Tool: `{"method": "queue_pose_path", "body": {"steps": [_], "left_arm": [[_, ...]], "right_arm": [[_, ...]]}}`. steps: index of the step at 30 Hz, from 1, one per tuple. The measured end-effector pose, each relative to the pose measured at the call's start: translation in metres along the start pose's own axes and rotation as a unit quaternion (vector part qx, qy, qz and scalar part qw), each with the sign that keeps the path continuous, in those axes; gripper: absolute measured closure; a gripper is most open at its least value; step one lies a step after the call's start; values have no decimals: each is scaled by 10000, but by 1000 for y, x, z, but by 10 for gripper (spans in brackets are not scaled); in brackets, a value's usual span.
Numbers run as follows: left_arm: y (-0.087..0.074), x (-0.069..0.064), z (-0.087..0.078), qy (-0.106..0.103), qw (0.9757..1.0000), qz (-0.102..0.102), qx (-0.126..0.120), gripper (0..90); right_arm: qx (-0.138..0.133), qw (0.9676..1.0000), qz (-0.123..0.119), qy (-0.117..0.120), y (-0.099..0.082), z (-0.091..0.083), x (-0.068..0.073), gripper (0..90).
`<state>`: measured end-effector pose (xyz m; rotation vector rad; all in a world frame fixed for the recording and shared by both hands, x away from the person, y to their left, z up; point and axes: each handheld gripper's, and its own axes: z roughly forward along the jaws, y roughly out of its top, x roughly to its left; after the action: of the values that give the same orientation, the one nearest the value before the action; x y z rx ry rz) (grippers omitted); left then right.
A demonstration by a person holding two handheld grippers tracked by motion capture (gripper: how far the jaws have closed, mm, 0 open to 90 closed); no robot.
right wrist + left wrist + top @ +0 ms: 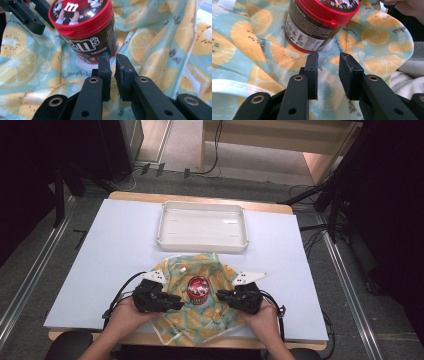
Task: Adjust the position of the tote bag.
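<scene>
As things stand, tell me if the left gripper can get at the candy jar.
Probably yes. The left gripper sits beside the candy jar on the fruit-print cloth, fingers slightly apart and empty, nothing between them and it.

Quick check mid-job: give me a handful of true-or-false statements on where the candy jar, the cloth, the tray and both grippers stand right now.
1. The candy jar stands upright on the fruit-print cloth. True.
2. The jar sits inside the white tray. False: the tray holds nothing; the jar is on the cloth, nearer the person.
3. The left gripper has its jaws apart with nothing pinched between them. True.
4. The right gripper is clamped on the jar's red lid. False: its jaws stand slightly apart, short of the jar.
5. The two grippers flank the jar, one on each side. True.
</scene>
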<state>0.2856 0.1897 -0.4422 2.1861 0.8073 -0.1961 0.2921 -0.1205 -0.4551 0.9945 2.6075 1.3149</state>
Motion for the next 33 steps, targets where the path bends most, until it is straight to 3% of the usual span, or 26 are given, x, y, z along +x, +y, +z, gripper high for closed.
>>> {"method": "queue_pose_path", "body": {"steps": [5,13,19,24,28,33], "left_arm": [[1,1,-2,46,10000,8,-30,648],[6,1,-9,171,9997,129,-120,567],[9,2,-11,323,9988,288,-213,502],[13,5,-10,384,9980,410,-286,439],[16,7,-6,342,9985,395,-179,402],[19,9,-4,325,9985,409,-184,384]], "right_arm": [[-70,10000,-2,-27,2,-1,-2,776],[-207,9997,-131,51,3,-7,-3,604],[-387,9992,8,68,3,-18,-9,512],[-356,9994,52,21,4,-20,-11,490],[-253,9996,31,-149,3,-20,-11,491],[-234,9995,32,-198,2,-21,-12,492]]}}
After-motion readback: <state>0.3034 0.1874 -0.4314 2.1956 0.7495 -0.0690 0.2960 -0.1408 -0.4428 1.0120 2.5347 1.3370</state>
